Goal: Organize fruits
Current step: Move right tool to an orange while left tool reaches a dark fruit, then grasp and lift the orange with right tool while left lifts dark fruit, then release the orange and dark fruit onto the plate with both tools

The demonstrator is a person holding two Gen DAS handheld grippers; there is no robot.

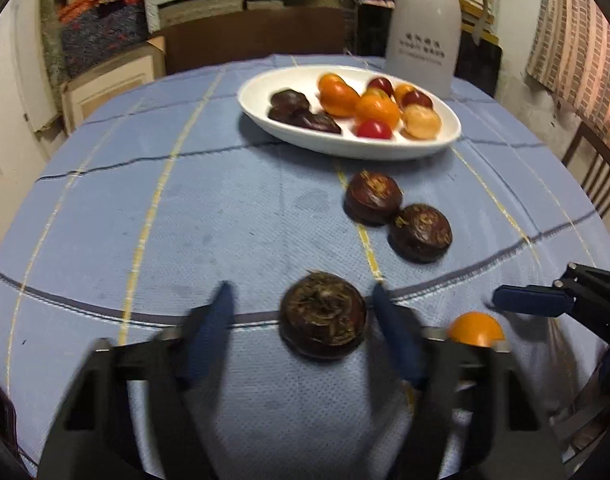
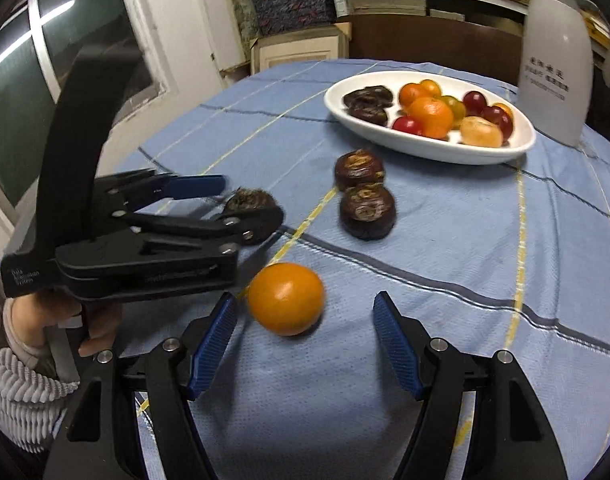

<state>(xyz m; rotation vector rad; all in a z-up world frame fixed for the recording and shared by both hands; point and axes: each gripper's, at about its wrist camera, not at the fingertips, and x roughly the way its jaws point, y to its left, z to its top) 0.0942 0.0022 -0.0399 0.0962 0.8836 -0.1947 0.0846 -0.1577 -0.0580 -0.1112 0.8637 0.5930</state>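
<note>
Right now both claws are spread wide and hold nothing: the left gripper (image 1: 303,316) brackets a dark brown water chestnut (image 1: 323,314) sitting on the blue checked tablecloth (image 1: 145,220), closer to its right finger than its left, and the right gripper (image 2: 305,320) frames a small orange (image 2: 285,298) that lies nearer its left finger, not touching as far as I can tell (motion blur on both). Judging by looks, the chestnut is a squat, hard, flat-bottomed disc with a rough tufted top, light and stiff, so pinching across its rounded sides at mid-height should hold well without crushing. The orange looks smooth and round, likely to roll or squirt out if caught off-centre, and its skin gives a little, so close across its widest part with a gentle squeeze. Further on, two more chestnuts (image 1: 399,216) lie touching each other on the cloth, between the grippers and the dish. Beyond them a white oval plate (image 1: 265,88) already carries chestnuts at one end, with oranges and small red fruits alongside, so sorting seems well along. Behind the plate stands a white jug (image 1: 425,20).
</note>
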